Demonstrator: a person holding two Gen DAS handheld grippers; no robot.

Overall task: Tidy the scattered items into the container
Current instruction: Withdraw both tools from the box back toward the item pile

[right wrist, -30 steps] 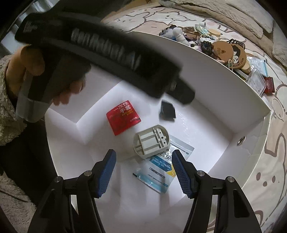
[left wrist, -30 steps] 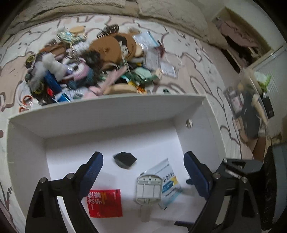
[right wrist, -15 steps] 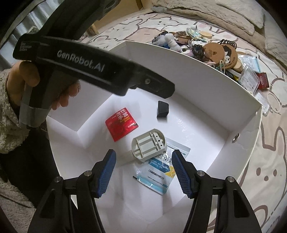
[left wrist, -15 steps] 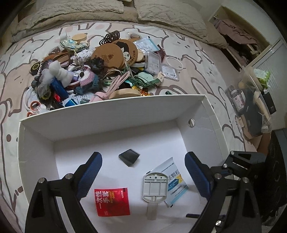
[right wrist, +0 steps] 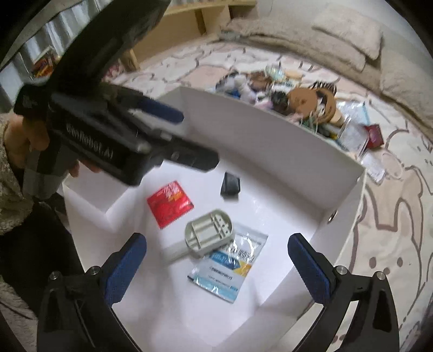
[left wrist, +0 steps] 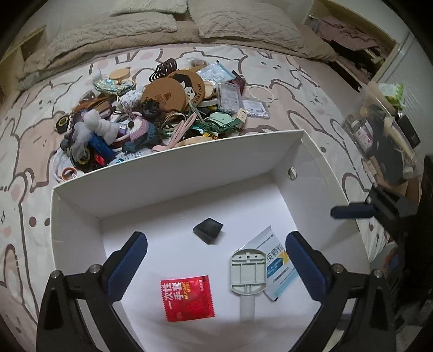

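A white box (left wrist: 189, 168) (right wrist: 270, 130) lies on the bed. Inside it are a red packet (left wrist: 187, 297) (right wrist: 170, 203), a small black piece (left wrist: 207, 230) (right wrist: 230, 184), a grey plastic holder (left wrist: 248, 270) (right wrist: 209, 232) and a blue-white sachet (left wrist: 278, 264) (right wrist: 228, 266). My left gripper (left wrist: 216, 265) is open and empty above the box's near side. My right gripper (right wrist: 217, 264) is open and empty above the box's right part. A pile of scattered items (left wrist: 151, 113) (right wrist: 292, 103) lies on the bed beyond the box's far wall.
Pillows and a beige blanket (left wrist: 173, 24) lie at the bed's head. A clear bin with bottles (left wrist: 379, 130) stands to the right of the bed. The left gripper's body and hand (right wrist: 89, 130) fill the left of the right wrist view.
Both grippers have risen and drawn back from the box floor. More of the bed and the pile shows now. Both stay open and empty.
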